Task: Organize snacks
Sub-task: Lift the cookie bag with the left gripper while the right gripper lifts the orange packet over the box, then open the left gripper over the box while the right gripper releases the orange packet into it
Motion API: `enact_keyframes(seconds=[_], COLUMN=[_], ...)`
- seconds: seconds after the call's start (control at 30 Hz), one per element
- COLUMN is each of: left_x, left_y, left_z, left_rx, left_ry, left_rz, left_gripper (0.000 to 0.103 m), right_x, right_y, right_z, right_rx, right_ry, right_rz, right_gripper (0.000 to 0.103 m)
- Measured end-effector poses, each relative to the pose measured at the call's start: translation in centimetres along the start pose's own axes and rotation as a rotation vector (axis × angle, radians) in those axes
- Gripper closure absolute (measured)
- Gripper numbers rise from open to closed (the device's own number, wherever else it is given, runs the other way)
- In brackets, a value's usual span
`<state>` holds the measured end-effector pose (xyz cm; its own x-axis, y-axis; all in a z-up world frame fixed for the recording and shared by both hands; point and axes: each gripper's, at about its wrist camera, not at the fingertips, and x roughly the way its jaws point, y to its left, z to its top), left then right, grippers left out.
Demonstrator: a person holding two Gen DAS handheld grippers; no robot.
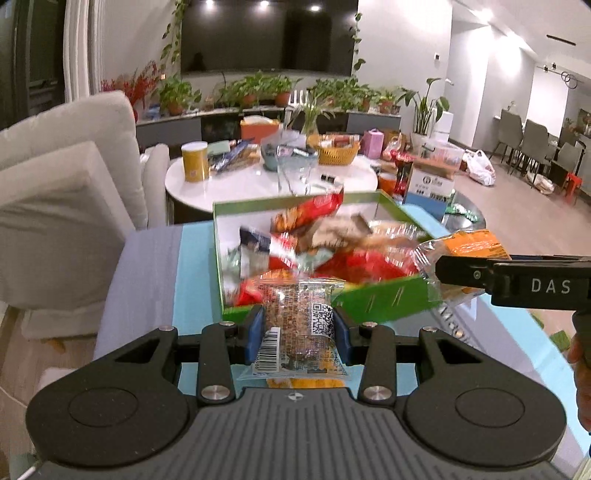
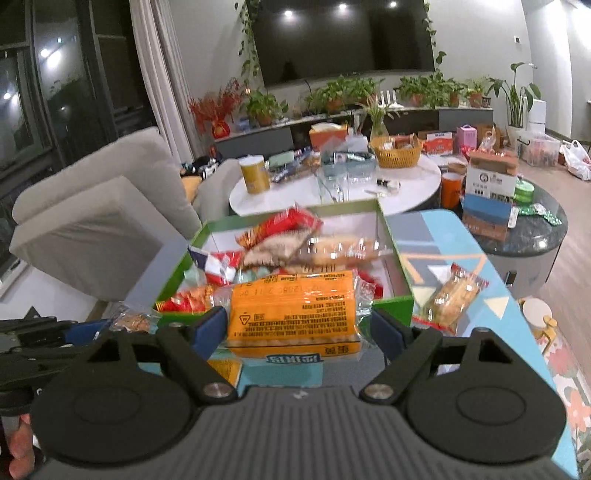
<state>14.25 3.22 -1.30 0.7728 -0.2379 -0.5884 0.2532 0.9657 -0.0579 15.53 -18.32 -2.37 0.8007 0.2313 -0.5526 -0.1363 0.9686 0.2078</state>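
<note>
Snack packets [image 1: 295, 325] [image 2: 295, 314]: two, clawed.

Behind the white round table [image 2: 332, 199]: a low ledge lined with potted plants [image 2: 264, 107], under a dark television [image 2: 343, 35]. Left of that table: a pale grey sofa [image 2: 99, 218]. Right of it: a dark round table [image 2: 532, 232] bearing a cardboard box [image 2: 487, 184]. Far right: grey dining chairs [image 1: 535, 138].
</note>
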Motion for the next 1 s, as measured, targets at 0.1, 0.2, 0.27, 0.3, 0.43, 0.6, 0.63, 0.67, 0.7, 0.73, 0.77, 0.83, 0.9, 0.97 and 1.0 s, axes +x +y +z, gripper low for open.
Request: enact_keyframes(seconds=[0.1, 0.2, 0.27, 0.3, 0.43, 0.6, 0.63, 0.67, 0.7, 0.73, 0.77, 0.83, 0.9, 0.97, 1.0], left_x=[0.0, 0.3, 0.6, 0.8, 1.6, 3.1, 3.5, 3.9, 4.4, 4.8, 5.3, 6.4, 7.3, 8.3, 8.8], left_y=[-0.2, -0.3, -0.4, -0.3, -0.4, -0.2, -0.1, 0.0, 0.1, 0.2, 0.3, 0.6, 0.9, 1.1, 1.2], left_z=[1.2, 2.4, 3.2, 3.5, 4.8, 6.4, 6.8, 7.0, 7.3, 7.5, 7.8, 8.2, 8.5, 8.8, 8.8], left_rx=[0.01, 0.02, 0.024, 0.026, 0.04, 0.048, 0.05, 0.052, 0.054, 0.056, 0.059, 0.061, 0.064, 0.065, 0.066], left_ry=[-0.019, -0.033, -0.037, -0.038, -0.044, -0.046, -0.046, -0.046, -0.044, -0.043, -0.04, -0.033, -0.027, -0.02, -0.015], left_rz=[0.0, 0.005, 0.005, 0.004, 0.011, 0.014, 0.018, 0.022, 0.028, 0.031, 0.033, 0.038, 0.042, 0.044, 0.044], left_gripper=[0.066, 0.066, 0.066, 0.066, 0.066, 0.066, 0.066, 0.066, 0.066, 0.066, 0.066, 0.066, 0.066, 0.066, 0.066], right_x=[0.0, 0.4, 0.8, 1.1, 2.0, 3.8, 4.4, 4.7, 5.2, 5.5, 6.0, 6.5, 7.3, 8.0, 8.4], right_y=[-0.3, -0.5, -0.6, -0.6, -1.3, -1.9, -2.1, -2.2, -2.3, -2.4, -2.6, -2.7, -2.9, -3.0, -3.0], right_z=[1.0, 2.3, 2.8, 3.2, 4.4, 5.6, 5.9, 6.0, 6.1, 6.1, 6.2, 6.3, 6.3, 6.4, 6.4], right_rx=[0.016, 0.038, 0.035, 0.033, 0.045, 0.063, 0.063, 0.064, 0.063, 0.065, 0.069, 0.076, 0.079, 0.083, 0.084], right_ry=[-0.015, -0.025, -0.032, -0.036, -0.047, -0.043, -0.041, -0.041, -0.038, -0.036, -0.033, -0.027, -0.018, -0.01, -0.007], right_rz=[0.013, 0.022, 0.018, 0.016, 0.018, 0.012, 0.004, -0.003, -0.009, -0.014, -0.018, -0.022, -0.027, -0.029, -0.031], right_gripper=[0.021, 0.021, 0.021, 0.021, 0.021, 0.021, 0.021, 0.021, 0.021, 0.021, 0.021, 0.021, 0.021, 0.021, 0.021])
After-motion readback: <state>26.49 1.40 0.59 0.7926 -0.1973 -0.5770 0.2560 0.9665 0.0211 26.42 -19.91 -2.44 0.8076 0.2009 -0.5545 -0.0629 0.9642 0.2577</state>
